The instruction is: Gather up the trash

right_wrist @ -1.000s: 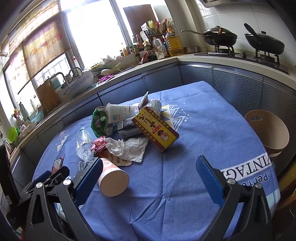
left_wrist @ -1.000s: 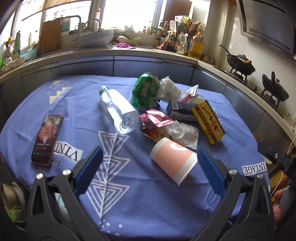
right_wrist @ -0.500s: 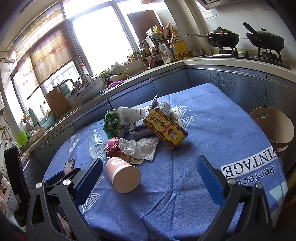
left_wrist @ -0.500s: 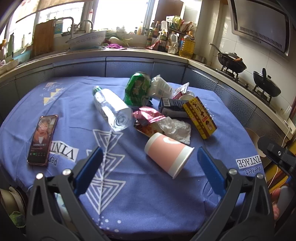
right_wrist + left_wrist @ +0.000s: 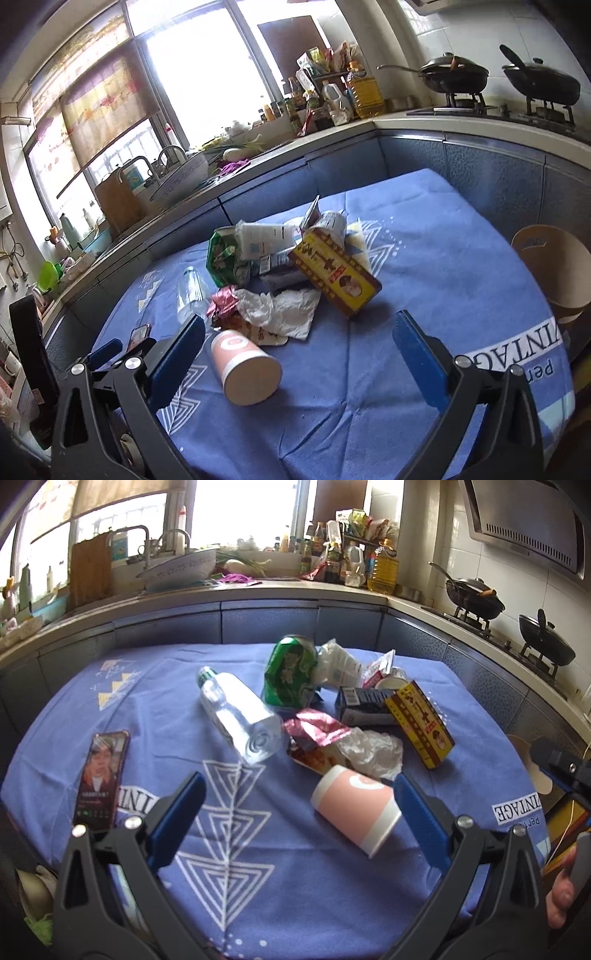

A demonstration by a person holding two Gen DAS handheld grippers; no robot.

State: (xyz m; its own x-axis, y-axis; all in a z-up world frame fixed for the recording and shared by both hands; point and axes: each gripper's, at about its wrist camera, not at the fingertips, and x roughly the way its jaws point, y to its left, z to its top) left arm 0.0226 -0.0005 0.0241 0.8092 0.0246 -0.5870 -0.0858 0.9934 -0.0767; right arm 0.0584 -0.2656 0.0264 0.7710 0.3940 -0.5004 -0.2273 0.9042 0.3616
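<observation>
Two grippers hanging wide open over a table of trash.

Lying near the table's left edge is a phone (image 5: 99, 777); the left gripper (image 5: 299, 814) is hovering empty at the near edge, jaws spread. Lying toward the centre are a clear bottle (image 5: 238, 716), green bag (image 5: 290, 672), crumpled tissue (image 5: 373, 749), yellow box (image 5: 419, 723) and a tipped pink cup (image 5: 356, 808). The right gripper (image 5: 301, 354) is hovering spread and empty.
</observation>
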